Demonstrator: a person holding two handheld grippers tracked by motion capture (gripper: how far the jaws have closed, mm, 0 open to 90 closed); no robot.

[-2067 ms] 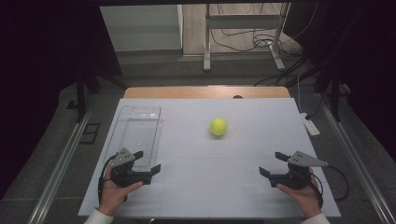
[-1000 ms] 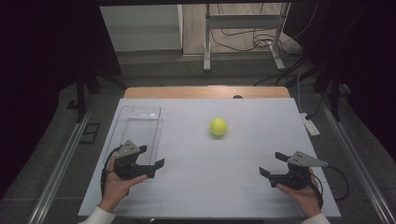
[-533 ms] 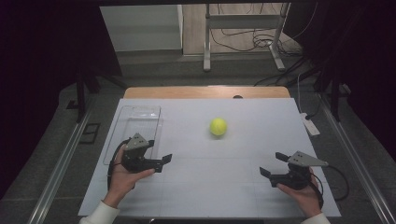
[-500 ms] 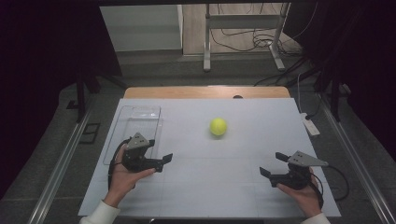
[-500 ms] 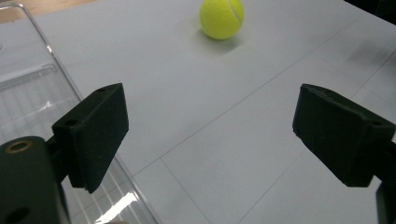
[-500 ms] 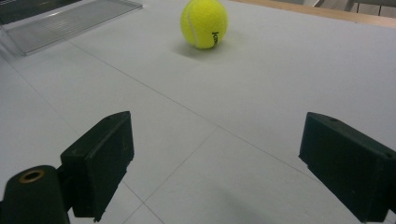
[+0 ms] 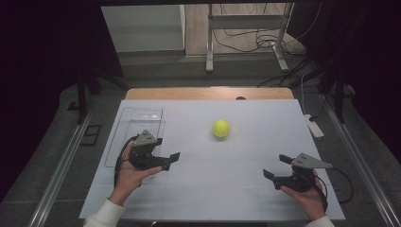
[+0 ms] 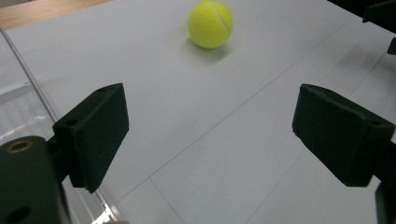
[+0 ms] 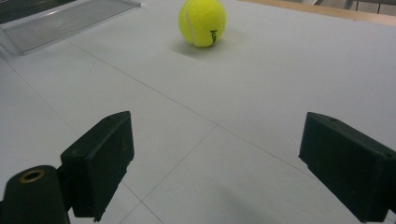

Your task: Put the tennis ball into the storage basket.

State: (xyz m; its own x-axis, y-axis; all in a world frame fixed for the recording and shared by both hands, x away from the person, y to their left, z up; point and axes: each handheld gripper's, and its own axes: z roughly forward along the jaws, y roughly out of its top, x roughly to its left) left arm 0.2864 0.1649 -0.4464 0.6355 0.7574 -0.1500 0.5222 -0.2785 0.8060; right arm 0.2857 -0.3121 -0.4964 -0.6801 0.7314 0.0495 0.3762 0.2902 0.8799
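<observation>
We see a yellow tennis ball (image 7: 221, 128) resting on the white table (image 7: 236, 189), toward the far middle, well apart from both grippers. In the right gripper view the ball (image 9: 202, 22) carries small dark lettering on its side, too small for us to read. A clear tray (image 7: 137, 124) lies at the table's left. The left gripper (image 7: 166, 153) sits just beside the tray's near right edge, its jaws spread wide with nothing between them. The right gripper (image 7: 276, 166) rests near the table's front right, its jaws likewise wide apart and empty, angled toward the ball.
</observation>
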